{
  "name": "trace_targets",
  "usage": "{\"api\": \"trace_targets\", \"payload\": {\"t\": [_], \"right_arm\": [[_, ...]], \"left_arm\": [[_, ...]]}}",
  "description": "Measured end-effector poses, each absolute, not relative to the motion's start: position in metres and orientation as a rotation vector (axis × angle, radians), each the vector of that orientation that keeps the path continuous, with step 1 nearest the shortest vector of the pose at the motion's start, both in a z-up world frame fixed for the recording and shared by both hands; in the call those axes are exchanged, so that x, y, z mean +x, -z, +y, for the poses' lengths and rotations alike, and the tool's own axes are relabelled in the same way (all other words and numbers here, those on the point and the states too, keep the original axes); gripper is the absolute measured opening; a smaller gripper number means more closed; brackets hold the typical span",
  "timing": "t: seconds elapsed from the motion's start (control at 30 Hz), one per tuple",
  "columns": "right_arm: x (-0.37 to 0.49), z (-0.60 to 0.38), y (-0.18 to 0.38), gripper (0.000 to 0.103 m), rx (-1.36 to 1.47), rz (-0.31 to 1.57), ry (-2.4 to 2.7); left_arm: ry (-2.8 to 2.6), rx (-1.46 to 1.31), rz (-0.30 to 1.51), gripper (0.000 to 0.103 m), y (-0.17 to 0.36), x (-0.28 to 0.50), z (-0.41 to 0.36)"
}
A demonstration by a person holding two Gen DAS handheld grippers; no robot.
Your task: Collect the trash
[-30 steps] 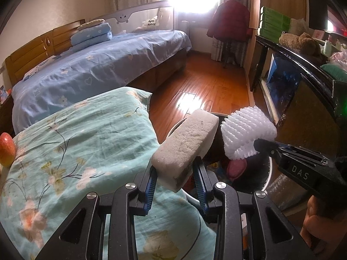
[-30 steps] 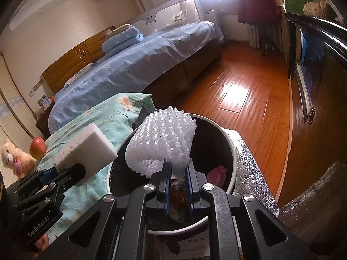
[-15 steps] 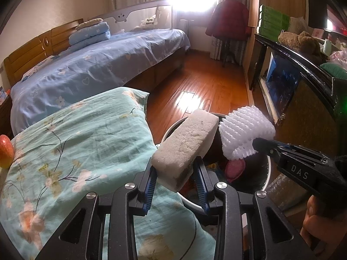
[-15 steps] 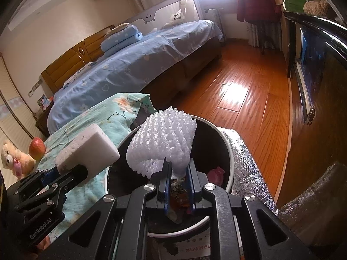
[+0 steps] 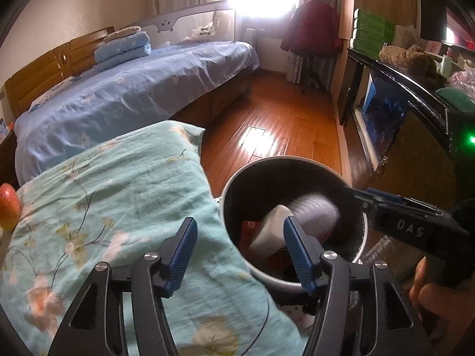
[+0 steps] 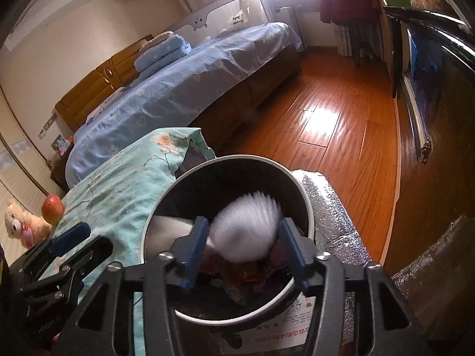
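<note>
Both claws gape over the bin [image 5: 292, 160]: the left claw [image 5: 239, 255] holds nothing, the right claw [image 6: 239, 255] likewise. Just ahead of their fingers, the foam block [image 5: 268, 231] and white net [image 6: 246, 231], blurred, drop inside the bin. Release step seems done; next, likely seek remaining trash on the quilt [image 5: 112, 195] beyond the left claw

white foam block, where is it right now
In the left wrist view the white foam block is inside the black trash bin, tilted against the blurred foam net, just beyond the open left gripper.
</note>
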State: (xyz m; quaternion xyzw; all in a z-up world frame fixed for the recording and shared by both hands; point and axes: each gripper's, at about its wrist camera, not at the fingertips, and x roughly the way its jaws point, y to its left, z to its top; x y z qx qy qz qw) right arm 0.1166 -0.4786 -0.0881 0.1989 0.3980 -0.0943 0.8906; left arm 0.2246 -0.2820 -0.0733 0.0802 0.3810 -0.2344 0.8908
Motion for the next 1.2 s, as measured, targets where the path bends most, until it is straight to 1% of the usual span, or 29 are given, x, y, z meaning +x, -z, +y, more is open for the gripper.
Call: {"api": "trace_targets", "payload": {"t": [0.17, 0.23, 0.37, 0.47, 0.8, 0.9, 0.93, 0.97, 1.0, 1.03, 1.07, 1.1, 1.2], "right_arm": [[0.107, -0.47, 0.08, 0.072, 0.428, 0.798, 0.176], [0.102, -0.461, 0.076, 0.076, 0.43, 0.784, 0.163], [0.093, -0.438, 0.068, 0.083, 0.427, 0.764, 0.126], [0.084, -0.419, 0.062, 0.085, 0.417, 0.743, 0.106], [0.063, -0.353, 0.037, 0.088, 0.33, 0.649, 0.056], [0.06, -0.339, 0.022, 0.089, 0.293, 0.619, 0.049], [0.058, -0.335, 0.015, 0.092, 0.28, 0.601, 0.048], [0.056, -0.332, 0.009, 0.097, 0.268, 0.581, 0.049], [0.052, -0.328, 0.001, 0.101, 0.251, 0.553, 0.056], [0.048, -0.325, -0.005, 0.103, 0.234, 0.524, 0.063], [0.045, -0.322, -0.009, 0.103, 0.218, 0.497, 0.067], [0.041, -0.317, -0.013, 0.103, 0.195, 0.465, 0.075], [0.036, -0.307, -0.01, 0.103, 0.165, 0.421, 0.09]], "left_arm": [[0.469, 0.104, 0.789, 0.065, 0.071, 0.21, -0.251], [0.457, 0.079, 0.776, 0.067, 0.069, 0.201, -0.237], [0.428, 0.056, 0.748, 0.068, 0.064, 0.182, -0.208], [0.403, 0.04, 0.727, 0.068, 0.06, 0.168, -0.186], [0.319, -0.008, 0.647, 0.069, 0.04, 0.118, -0.126], [0.297, -0.02, 0.585, 0.078, 0.025, 0.102, -0.112], [0.286, -0.023, 0.552, 0.081, 0.018, 0.094, -0.106], [0.278, -0.021, 0.527, 0.082, 0.013, 0.088, -0.103], [0.266, -0.016, 0.502, 0.086, 0.01, 0.083, -0.101], [0.241, -0.002, 0.468, 0.095, 0.007, 0.075, -0.099], [0.218, 0.008, 0.438, 0.1, 0.008, 0.066, -0.096], [0.198, 0.015, 0.414, 0.103, 0.009, 0.06, -0.094], [0.162, 0.027, 0.39, 0.102, 0.015, 0.048, -0.092]]}}
